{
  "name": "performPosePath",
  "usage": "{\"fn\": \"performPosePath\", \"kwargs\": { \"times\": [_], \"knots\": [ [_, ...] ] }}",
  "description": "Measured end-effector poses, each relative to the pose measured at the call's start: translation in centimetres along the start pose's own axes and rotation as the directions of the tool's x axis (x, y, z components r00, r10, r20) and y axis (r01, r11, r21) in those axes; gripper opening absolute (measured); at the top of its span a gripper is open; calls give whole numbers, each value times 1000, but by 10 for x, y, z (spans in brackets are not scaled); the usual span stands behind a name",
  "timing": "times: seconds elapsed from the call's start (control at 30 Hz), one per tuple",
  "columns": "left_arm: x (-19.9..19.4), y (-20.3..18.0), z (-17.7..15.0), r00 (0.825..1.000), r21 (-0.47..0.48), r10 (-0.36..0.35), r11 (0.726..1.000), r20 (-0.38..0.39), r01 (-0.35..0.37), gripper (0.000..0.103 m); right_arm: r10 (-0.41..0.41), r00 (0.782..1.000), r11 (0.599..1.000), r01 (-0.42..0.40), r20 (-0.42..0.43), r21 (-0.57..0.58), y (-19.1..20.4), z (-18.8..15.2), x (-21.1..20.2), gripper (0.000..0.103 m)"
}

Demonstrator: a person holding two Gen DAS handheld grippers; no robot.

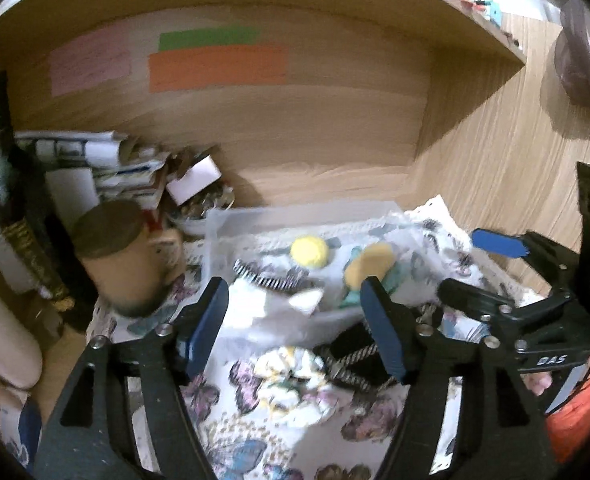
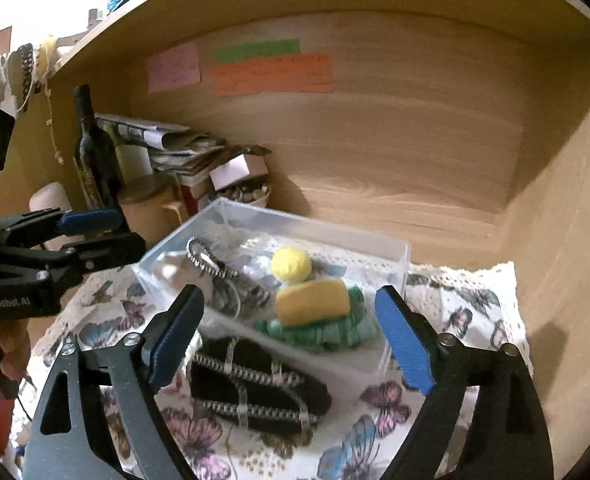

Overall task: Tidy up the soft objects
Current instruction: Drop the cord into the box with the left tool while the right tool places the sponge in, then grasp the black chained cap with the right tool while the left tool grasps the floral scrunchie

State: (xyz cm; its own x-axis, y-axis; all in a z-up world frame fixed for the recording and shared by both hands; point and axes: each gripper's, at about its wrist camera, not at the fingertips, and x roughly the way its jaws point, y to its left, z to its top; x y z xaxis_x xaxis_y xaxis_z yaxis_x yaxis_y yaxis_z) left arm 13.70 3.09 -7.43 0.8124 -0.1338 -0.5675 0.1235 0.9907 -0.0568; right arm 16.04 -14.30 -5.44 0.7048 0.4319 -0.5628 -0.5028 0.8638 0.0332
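The likeliest slip, as I judge it, comes with the black pouch (image 2: 255, 388) that lies on the butterfly cloth (image 2: 379, 404) just ahead of and below the right gripper (image 2: 291, 340): its loose chain trim could snag a fingertip, or limp fabric could slide out of a shallow pinch, and a low approach might nudge the clear box (image 2: 395, 248) just beyond it. The right gripper stands wide open, holding and touching nothing. The left gripper (image 1: 295, 320) is also wide open and empty, with a crumpled floral cloth (image 1: 295, 376) just under its fingers. Beyond both grippers, inside the box, sit a yellow ball (image 2: 291, 265), a yellow sponge (image 2: 313, 300) on a green cloth (image 2: 335, 332), and a striped band (image 2: 211, 264).
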Motion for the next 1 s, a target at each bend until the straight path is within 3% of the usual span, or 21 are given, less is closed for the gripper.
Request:
{"fn": "performPosePath", "kwargs": {
  "times": [0.13, 0.53, 0.7, 1.0],
  "knots": [
    [3, 10, -22, 999, -31, 18, 999, -41, -19, 81, -6, 1000, 1000, 6, -25, 8, 4, -18, -2, 96],
    [48, 25, -69, 974, -69, 44, 996, -221, -60, 80, 34, 985, 996, -20, -169, 83, 11, -60, 33, 96],
    [64, 28, -72, 965, -88, 25, 995, -262, -50, 68, -1, 977, 999, 8, -212, 32, 20, -59, 51, 96],
    [85, 17, -78, 950, -53, 4, 998, -311, -22, 43, 7, 965, 1000, -8, -263, -3, 20, -63, 66, 98]
  ]
}}
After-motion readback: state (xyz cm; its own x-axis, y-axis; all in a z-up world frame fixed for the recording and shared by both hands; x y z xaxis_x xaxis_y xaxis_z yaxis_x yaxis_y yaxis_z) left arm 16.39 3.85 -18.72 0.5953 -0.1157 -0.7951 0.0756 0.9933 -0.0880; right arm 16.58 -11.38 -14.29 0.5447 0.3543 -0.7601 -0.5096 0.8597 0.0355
